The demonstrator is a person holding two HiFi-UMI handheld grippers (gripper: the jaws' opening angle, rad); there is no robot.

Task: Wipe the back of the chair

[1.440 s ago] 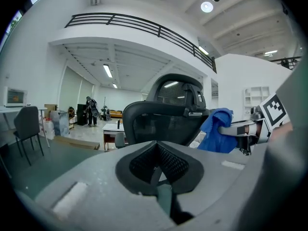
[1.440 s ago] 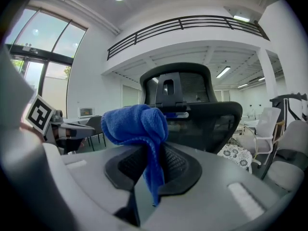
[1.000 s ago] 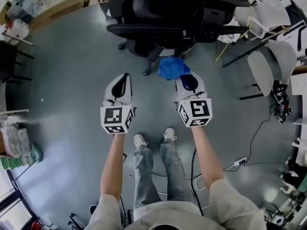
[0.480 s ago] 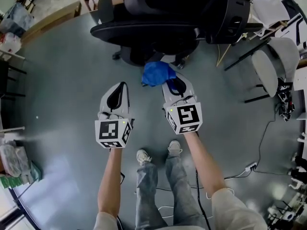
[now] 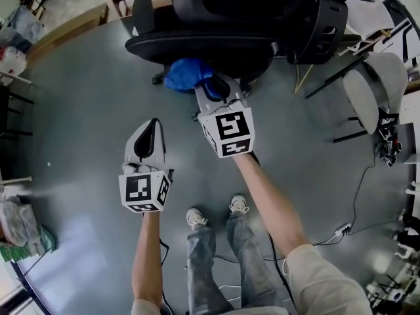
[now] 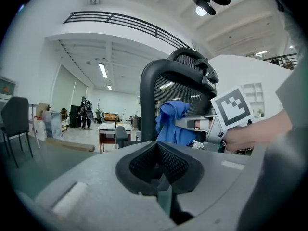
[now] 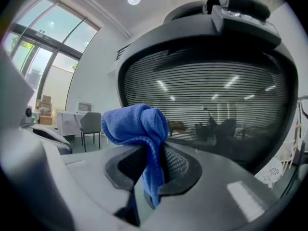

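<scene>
The right gripper point(image 7: 149, 171) was clamped on a bunched blue cloth point(image 7: 137, 124), which stood up from between its jaws and draped down over one pad. It was held directly in front of the black mesh back of the office chair point(image 7: 207, 95); whether cloth and mesh were touching could not be made out. The left gripper point(image 6: 161, 170) had its jaws pressed together with nothing between them, held lower and nearer the person, pointing toward the same chair. Seen from the head camera, the right arm reached forward to the chair's rear edge while the left hung back over the grey floor point(image 5: 85, 110). The person's shoes point(image 5: 239, 205) stood below both grippers, a white chair point(image 5: 367, 90) sat off to the right, and a cable point(image 5: 357, 195) trailed across the floor nearby
</scene>
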